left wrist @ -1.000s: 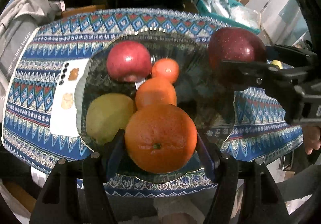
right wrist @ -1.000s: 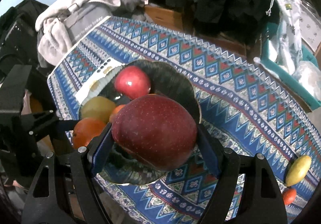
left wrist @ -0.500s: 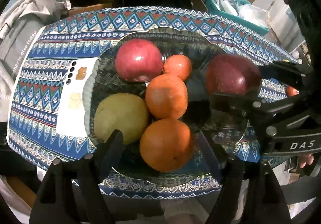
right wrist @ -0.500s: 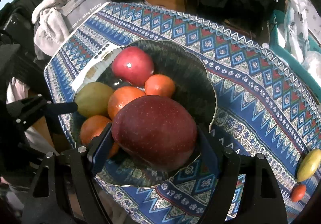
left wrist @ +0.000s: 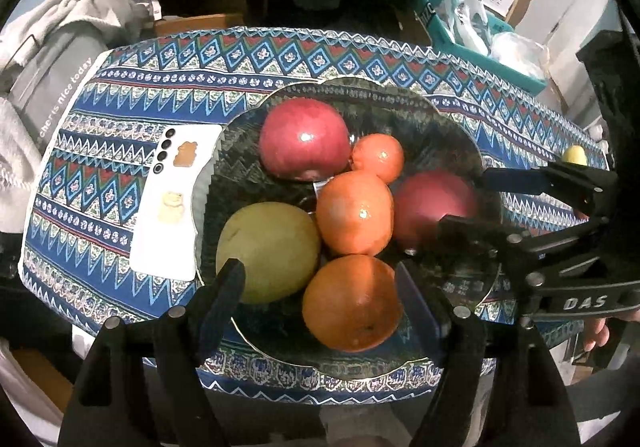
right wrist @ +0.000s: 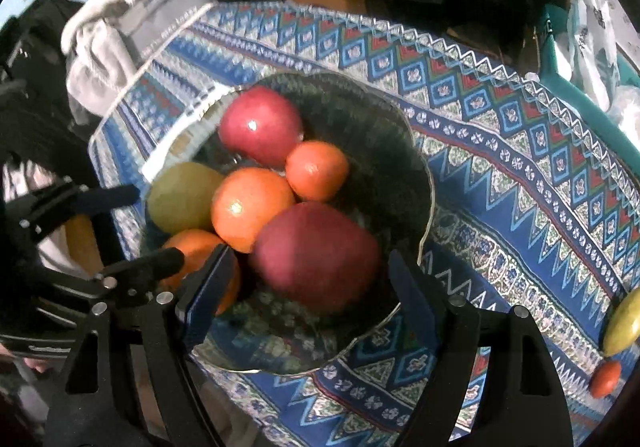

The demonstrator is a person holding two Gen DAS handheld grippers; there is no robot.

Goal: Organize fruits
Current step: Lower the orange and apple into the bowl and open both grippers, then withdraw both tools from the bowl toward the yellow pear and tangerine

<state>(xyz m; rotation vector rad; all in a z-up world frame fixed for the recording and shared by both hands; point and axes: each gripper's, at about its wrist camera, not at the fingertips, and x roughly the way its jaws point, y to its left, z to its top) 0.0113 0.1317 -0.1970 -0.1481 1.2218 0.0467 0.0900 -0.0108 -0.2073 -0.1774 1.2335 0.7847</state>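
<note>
With both tools spread open, left tool (left wrist: 316, 287) and right tool (right wrist: 308, 279) flank fruit resting in the bowl (right wrist: 416, 167), apparently for sorting.

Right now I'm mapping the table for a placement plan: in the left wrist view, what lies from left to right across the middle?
White phone → green pear → middle orange → dark red apple → right gripper.

Dark patterned bowl (left wrist: 448, 127); red apples (left wrist: 304, 139), orange oranges (left wrist: 352, 303), green pear (left wrist: 268, 251); tablecloth (left wrist: 120, 183) blue zigzag (red, white accents).
</note>
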